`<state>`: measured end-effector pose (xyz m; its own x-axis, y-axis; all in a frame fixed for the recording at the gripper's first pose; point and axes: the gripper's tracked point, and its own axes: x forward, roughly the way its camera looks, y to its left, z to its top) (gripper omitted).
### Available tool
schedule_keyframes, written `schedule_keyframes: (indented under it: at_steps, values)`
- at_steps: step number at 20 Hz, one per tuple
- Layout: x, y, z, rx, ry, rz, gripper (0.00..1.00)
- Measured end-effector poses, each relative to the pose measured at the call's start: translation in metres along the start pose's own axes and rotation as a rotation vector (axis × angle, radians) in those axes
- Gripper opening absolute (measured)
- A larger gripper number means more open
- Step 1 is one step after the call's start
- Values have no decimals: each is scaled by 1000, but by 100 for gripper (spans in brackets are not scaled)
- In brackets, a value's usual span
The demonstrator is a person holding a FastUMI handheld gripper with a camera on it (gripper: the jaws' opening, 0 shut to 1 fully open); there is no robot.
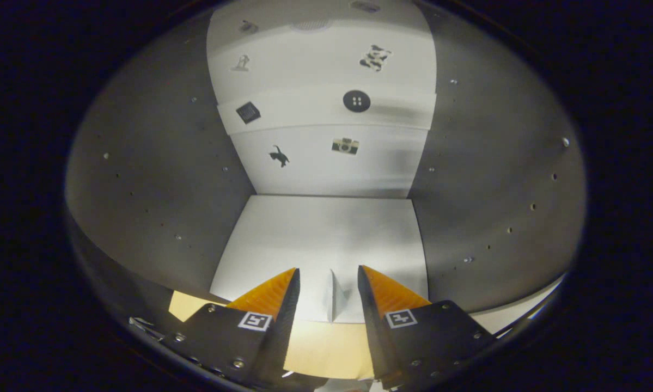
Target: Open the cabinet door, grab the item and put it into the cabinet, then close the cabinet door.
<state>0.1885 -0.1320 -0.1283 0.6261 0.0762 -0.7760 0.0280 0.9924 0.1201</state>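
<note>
The gripper [329, 283] holds its two fingers apart, touching neither side of one small white item [337, 296] standing between them on the cabinet [326, 234] floor's front edge. Beyond the item, six stickers [356, 100] dot the back wall.

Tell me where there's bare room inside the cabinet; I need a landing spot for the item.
The cabinet floor lies bare beyond the fingers, between both grey side walls up to the stickered back panel. Tightest between the open fingers, where a small white item stands.
</note>
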Motion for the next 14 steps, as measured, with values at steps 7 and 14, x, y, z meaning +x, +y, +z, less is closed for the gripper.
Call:
schedule_keyframes:
  at_steps: [7,14]
  values:
    - [-54,-15,23,17,-246,-39,62]
    - [-124,1,11,-50,-427,-66,63]
